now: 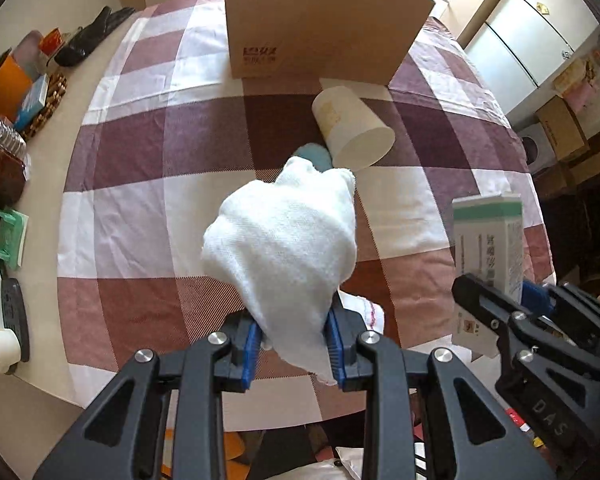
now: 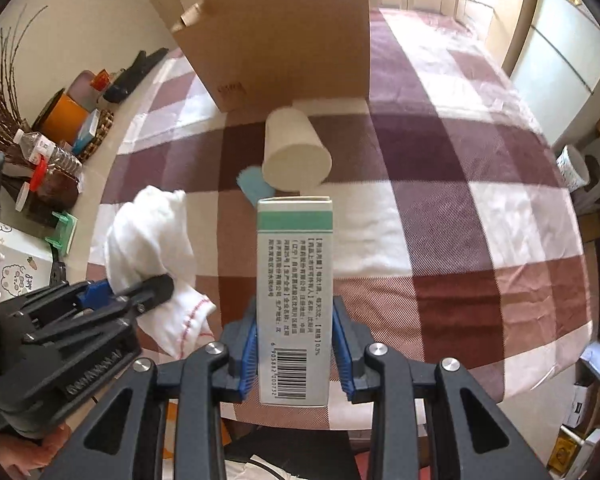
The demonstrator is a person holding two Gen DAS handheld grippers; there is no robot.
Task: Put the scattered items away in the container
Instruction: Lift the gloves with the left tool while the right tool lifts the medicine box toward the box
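Both loads are riding high: my left gripper [image 1: 292, 348] is clamping the white cloth [image 1: 284, 236], my right gripper [image 2: 294, 344] the medicine carton [image 2: 295, 300], clearing the cardboard box [image 1: 320, 20] wall at twelve o'clock.

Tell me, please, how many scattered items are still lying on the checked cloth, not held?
2: a cream paper cup on its side before the cardboard box, and a small blue object touching it, partly hidden. More may be hidden.

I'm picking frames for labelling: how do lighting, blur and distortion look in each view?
Left wrist: sharp, daylit; fisheye bows the brown cardboard box; the white cloth in the left gripper is near overexposed. Right wrist: the green-banded white carton reads crisply; the tipped cream paper cup is softer; sun patches glare on the checked tablecloth.
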